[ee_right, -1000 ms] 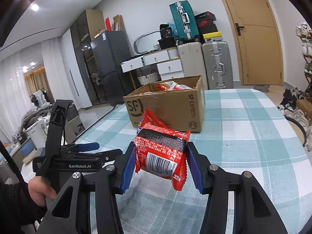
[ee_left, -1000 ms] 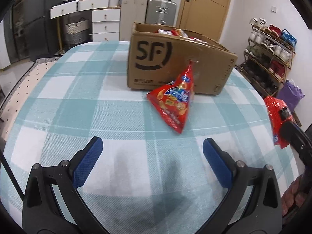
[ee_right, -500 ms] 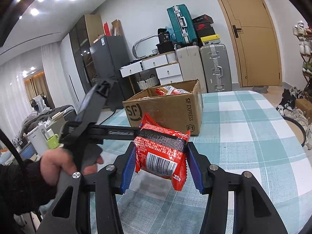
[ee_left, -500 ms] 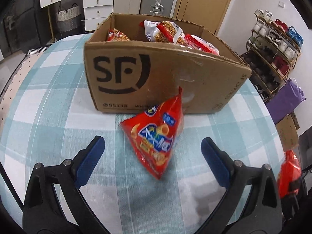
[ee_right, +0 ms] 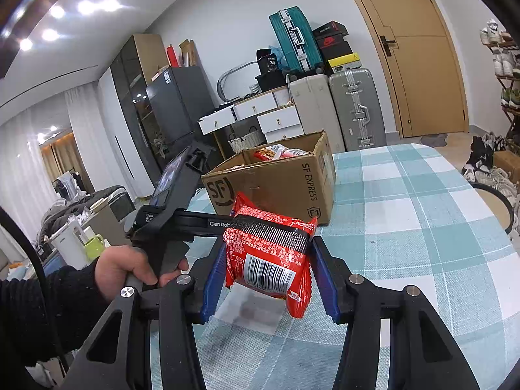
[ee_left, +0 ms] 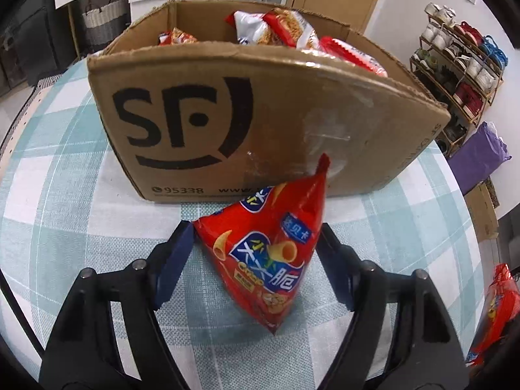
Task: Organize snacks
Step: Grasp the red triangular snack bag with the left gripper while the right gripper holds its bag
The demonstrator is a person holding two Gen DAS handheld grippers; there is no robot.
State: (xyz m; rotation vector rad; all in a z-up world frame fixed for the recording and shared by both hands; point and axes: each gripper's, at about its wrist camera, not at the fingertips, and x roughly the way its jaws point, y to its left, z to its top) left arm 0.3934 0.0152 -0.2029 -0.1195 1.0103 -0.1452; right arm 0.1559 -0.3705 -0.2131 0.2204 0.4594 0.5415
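A red triangular snack bag (ee_left: 266, 253) lies on the checked tablecloth just in front of the SF cardboard box (ee_left: 227, 113). My left gripper (ee_left: 255, 227) points down over it. Its jaws are closing, and both blue pads touch the bag's sides. The box (ee_right: 276, 188) holds several snack packets. My right gripper (ee_right: 268, 250) hovers above the table, shut on a red noodle packet (ee_right: 269, 273) with a barcode. That packet (ee_left: 494, 312) also shows at the lower right of the left wrist view.
The table (ee_right: 422, 227) ends at a curved edge to the right. A person's hand (ee_right: 130, 269) grips the left gripper's handle. Suitcases (ee_right: 354, 107) and white drawers stand behind the box, and a shoe rack (ee_left: 461, 65) and a purple bag (ee_left: 481, 152) stand right.
My left gripper has moved forward to the triangular bag by the box, and its jaws have narrowed from wide open to the bag's sides. The right gripper has kept still with its packet.
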